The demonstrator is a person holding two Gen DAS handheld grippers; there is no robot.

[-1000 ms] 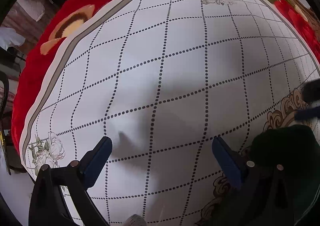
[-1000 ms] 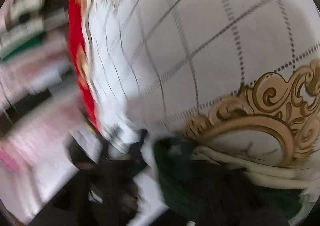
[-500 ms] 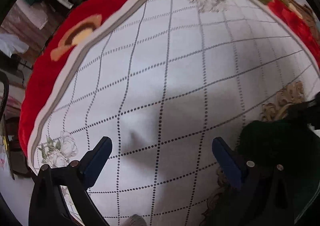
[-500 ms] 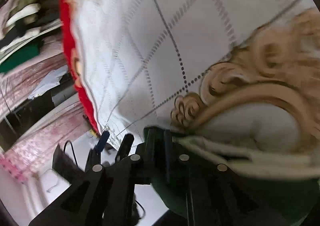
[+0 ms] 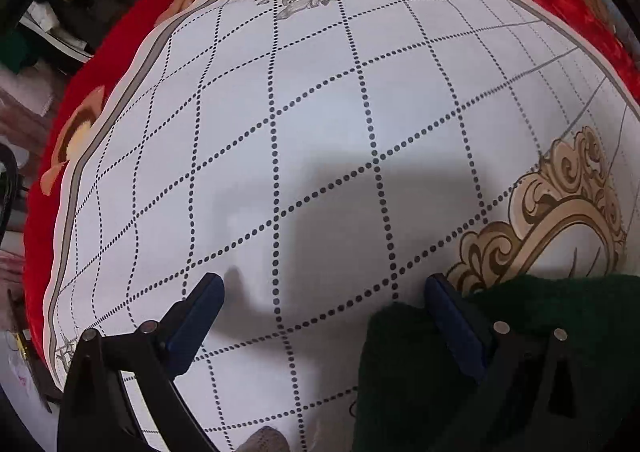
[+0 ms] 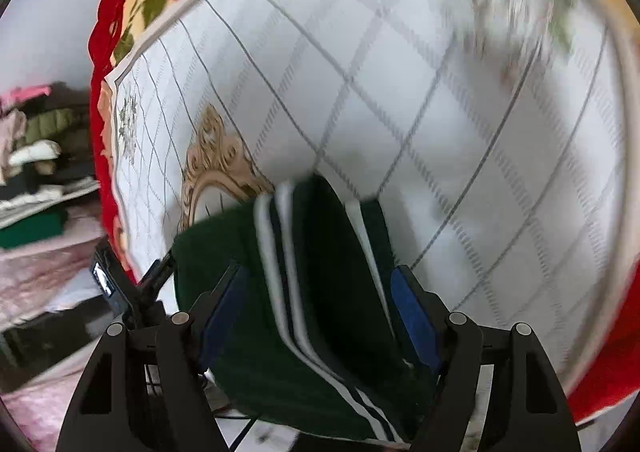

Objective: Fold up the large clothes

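Spreading since earlier: right gripper [image 6: 318, 312] | green garment [image 6: 320, 292] between its fingers

My left tongs [image 5: 320, 316] have black arms and blue pads on the fingers [image 5: 196, 316]; my right tongs [image 6: 320, 312] wear the same black and blue. Under them lies a white bedsheet [image 5: 320, 112] crossed by a diamond lattice of dark dotted lines, edged with a grey band, printed with grey-green flower sprays and a scrolled ornament in tan and gold. Beneath it shows a red plush blanket [image 5: 120, 40] with orange, cream and olive blooms. The knitted garment [image 6: 320, 292] between my right fingers is dark green, trimmed with white stripes beside a black one. Pale pink fabric [image 6: 36, 280] fills the side.
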